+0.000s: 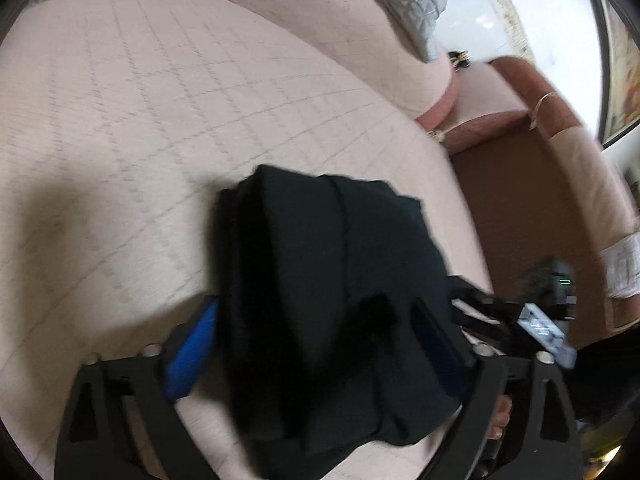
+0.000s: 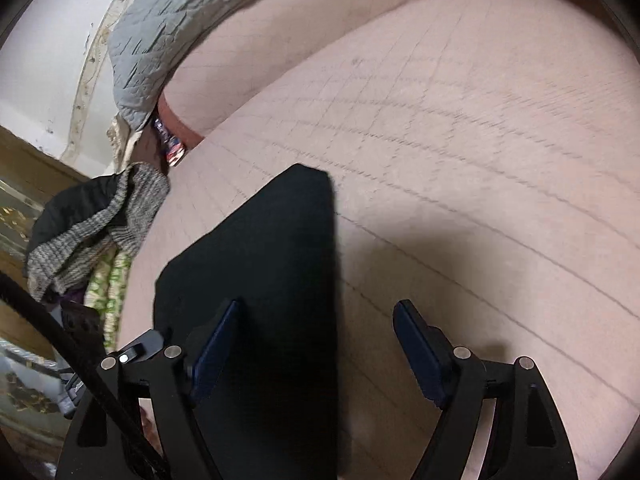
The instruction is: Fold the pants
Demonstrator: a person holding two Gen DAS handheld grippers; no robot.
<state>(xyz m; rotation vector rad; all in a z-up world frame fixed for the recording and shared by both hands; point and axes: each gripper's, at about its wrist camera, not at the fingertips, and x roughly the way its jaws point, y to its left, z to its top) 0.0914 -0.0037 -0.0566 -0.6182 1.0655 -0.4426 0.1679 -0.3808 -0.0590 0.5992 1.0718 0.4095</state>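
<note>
here the black pants (image 1: 320,300) lie folded into a thick bundle on the pink quilted cushion (image 1: 160,120), and everything else sits relative to that bundle. no container shows in either view; the bundle simply rests on the cushion's stitched surface.

in the left wrist view the bundle's long axis runs from the near edge of the cushion away toward its middle, with layered fold edges showing at the far end. in the right wrist view the pants (image 2: 260,280) read as a flat dark slab, again lengthwise away from the camera, ending in a squared corner.

the left gripper (image 1: 316,336) reaches in low from the near side, its blue-padded fingers (image 1: 192,352) spread wide to either side of the bundle; the cloth fills the gap and drapes over the right finger, so whether the pads press it i cannot tell. the right gripper (image 2: 316,344) hovers with fingers well apart, its left finger (image 2: 216,352) over the pants and the other over bare cushion, gripping nothing.

beyond the bundle's left side, a grey knit garment (image 2: 100,232) is heaped at the cushion's edge, and a grey quilted blanket (image 2: 168,20) lies farther back.
</note>
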